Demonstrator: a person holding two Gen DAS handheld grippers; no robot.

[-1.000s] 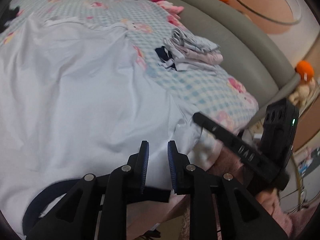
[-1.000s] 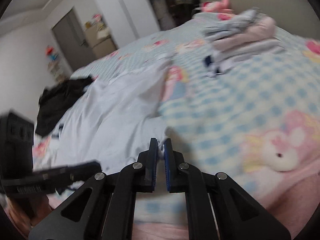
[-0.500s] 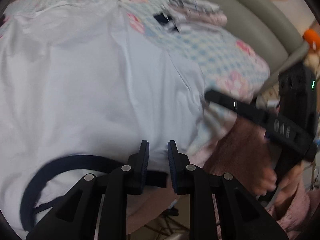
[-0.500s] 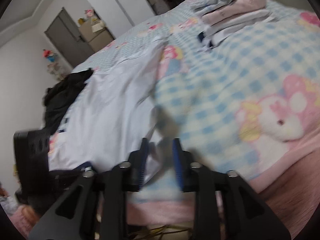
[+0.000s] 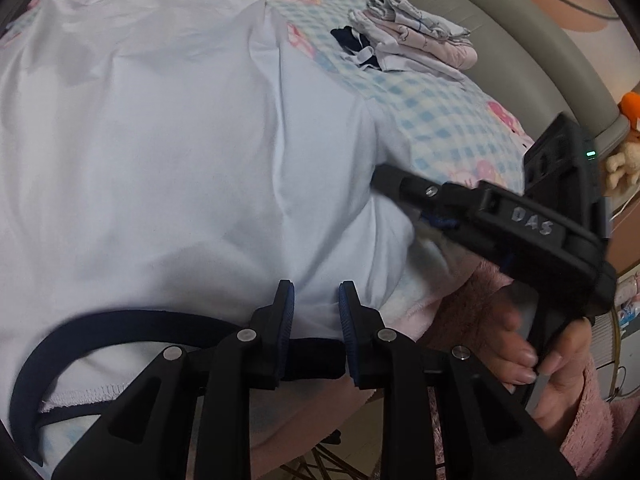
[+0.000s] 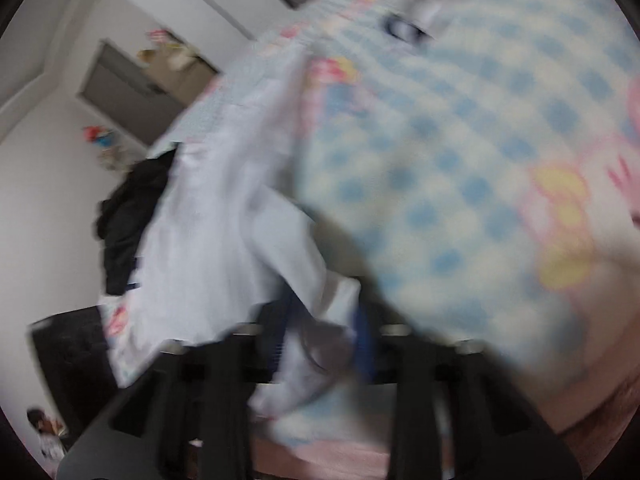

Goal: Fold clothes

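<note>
A pale, almost white T-shirt [image 5: 168, 160] lies spread across a bed [image 5: 452, 128] covered in a blue-and-white checked sheet with pink cartoon prints. The shirt has a dark navy neckband [image 5: 120, 320], which curves along the near edge of the bed. The cloth is mostly flat, with soft creases running lengthwise. Its long axis runs from the neckband at the near edge away toward the far edge of the bed, where the hem lies.

The left gripper [image 5: 314, 308] hovers at the near edge, its blue-padded fingers slightly apart, straddling the neckband without closing on it.

The right gripper [image 5: 384, 178] reaches in from the right, its tips at the shirt's right shoulder or sleeve. In its own blurred view, the right gripper's fingers are spread, with a fold of pale cloth lying between them. A hand [image 5: 532, 360] in a pink fleecy sleeve holds its handle.

A stack of folded clothes [image 5: 408, 46] sits toward the far right corner of the bed. A dark garment [image 6: 132, 216] lies at the bed's left edge.
</note>
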